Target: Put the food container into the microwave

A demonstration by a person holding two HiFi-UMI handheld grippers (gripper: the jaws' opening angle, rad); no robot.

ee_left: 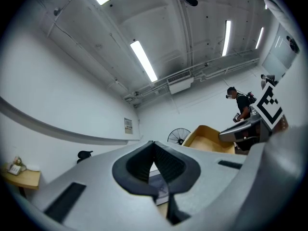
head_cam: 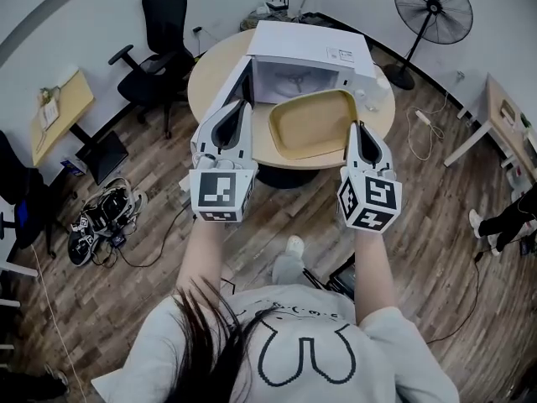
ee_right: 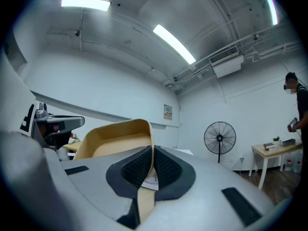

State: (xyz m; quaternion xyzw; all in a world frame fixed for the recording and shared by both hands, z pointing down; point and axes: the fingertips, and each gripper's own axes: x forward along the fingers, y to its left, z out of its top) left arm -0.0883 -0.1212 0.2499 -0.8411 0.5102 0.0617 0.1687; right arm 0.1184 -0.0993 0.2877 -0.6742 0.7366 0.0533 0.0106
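A shallow tan food container [head_cam: 312, 122] is held in the air just in front of the white microwave [head_cam: 310, 53], whose door [head_cam: 237, 81] stands open to the left. My right gripper [head_cam: 357, 128] is shut on the container's right rim; in the right gripper view that rim [ee_right: 144, 129] runs between the jaws of the right gripper [ee_right: 153, 150]. My left gripper [head_cam: 242, 107] hangs beside the open door, left of the container, jaws together. The left gripper [ee_left: 154, 146] has nothing visible between its jaws, and the container [ee_left: 209, 138] lies to its right.
The microwave sits on a round wooden table [head_cam: 210, 74]. A floor fan [head_cam: 432, 7] stands at the back right and a black office chair [head_cam: 164, 23] at the back left. Cables [head_cam: 105, 217] lie on the floor left. A person [ee_right: 298, 105] stands far right.
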